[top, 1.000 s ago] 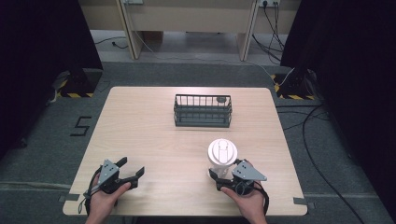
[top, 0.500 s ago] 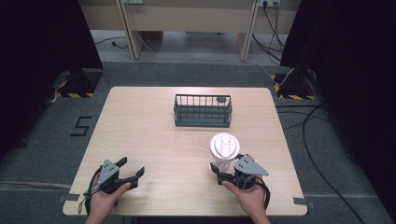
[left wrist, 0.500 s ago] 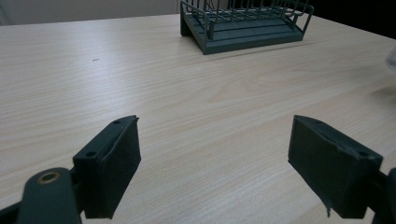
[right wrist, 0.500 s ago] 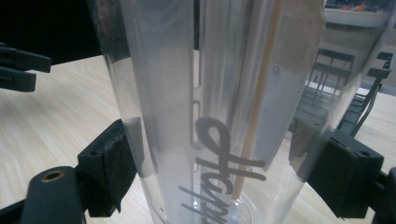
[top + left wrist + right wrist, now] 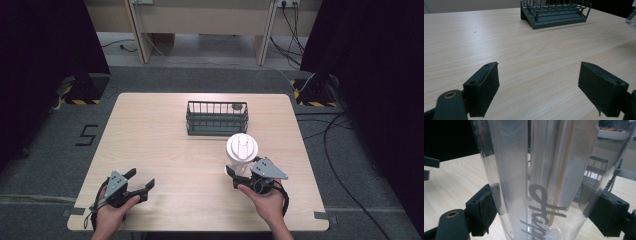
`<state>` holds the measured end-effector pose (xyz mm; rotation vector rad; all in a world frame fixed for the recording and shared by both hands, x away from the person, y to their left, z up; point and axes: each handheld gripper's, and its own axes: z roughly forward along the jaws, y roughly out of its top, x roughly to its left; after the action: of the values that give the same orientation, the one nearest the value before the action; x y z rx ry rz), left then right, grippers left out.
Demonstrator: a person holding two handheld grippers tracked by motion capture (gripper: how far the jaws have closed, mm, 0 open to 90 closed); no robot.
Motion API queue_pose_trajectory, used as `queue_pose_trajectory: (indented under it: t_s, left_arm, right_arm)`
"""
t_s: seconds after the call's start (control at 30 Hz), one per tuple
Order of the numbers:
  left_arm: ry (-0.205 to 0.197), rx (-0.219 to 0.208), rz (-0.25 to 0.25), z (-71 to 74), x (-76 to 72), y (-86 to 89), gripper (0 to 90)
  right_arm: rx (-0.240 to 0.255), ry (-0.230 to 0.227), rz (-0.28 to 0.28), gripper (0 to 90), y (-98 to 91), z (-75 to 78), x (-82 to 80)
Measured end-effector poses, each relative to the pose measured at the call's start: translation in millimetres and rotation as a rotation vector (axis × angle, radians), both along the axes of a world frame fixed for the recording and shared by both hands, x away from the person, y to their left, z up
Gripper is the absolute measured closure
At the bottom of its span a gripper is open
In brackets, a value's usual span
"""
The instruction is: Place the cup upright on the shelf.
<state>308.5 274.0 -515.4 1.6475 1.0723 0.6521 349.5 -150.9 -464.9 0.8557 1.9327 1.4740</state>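
You have a light wooden table with a pale grain, standing on grey carpeted floor. Toward its far edge, about mid-width, a dark wire basket sits flat on the wood, with a small round object in its right end, too small to identify. Nearer you, right of centre, a clear plastic tumbler with a white lid stands upright. Whether its base touches the wood cannot be told. On the floor to your left lies a black "5" marking
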Motion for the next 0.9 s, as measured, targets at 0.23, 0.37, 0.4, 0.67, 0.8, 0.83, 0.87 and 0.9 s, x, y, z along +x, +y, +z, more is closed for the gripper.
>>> queue_pose_trajectory:
  t_s: [0.23, 0.37, 0.4, 0.67, 0.8, 0.83, 0.87, 0.9]
  left_arm:
    - [0.000, -0.002, 0.000, -0.1, 0.2, 0.1, 16.4]
    - [0.000, -0.002, 0.000, -0.1, 0.1, 0.4, 16.4]
    - [0.000, -0.002, -0.001, -0.1, 0.1, 0.3, 16.4]
    - [-0.001, -0.002, -0.001, 0.0, 0.0, 0.2, 16.5]
    - [-0.002, -0.003, -0.002, 0.1, -0.1, 0.1, 16.5]
    - [-0.002, -0.003, -0.002, 0.1, -0.1, 0.0, 16.5]
    - [-0.002, -0.003, -0.002, 0.1, -0.1, 0.0, 16.5]
    - [-0.002, -0.003, -0.002, 0.1, -0.1, 0.0, 16.5]
  right_arm:
    - [-0.002, -0.012, -0.019, 18.4, -1.0, 6.5, 10.1]
    - [-0.003, -0.007, -0.027, 18.4, -0.7, 9.5, 17.5]
    - [-0.001, -0.008, -0.030, 18.4, -0.8, 10.2, 21.0]
    - [0.005, 0.000, -0.044, 18.4, 2.3, 13.4, 32.6]
    - [0.002, -0.004, -0.051, 18.4, 4.6, 16.0, 39.6]
    - [0.003, -0.006, -0.054, 18.4, 5.3, 16.6, 41.3]
    - [0.004, -0.007, -0.057, 18.4, 6.9, 17.8, 44.4]
    - [0.006, -0.007, -0.058, 18.4, 7.6, 18.4, 46.0]
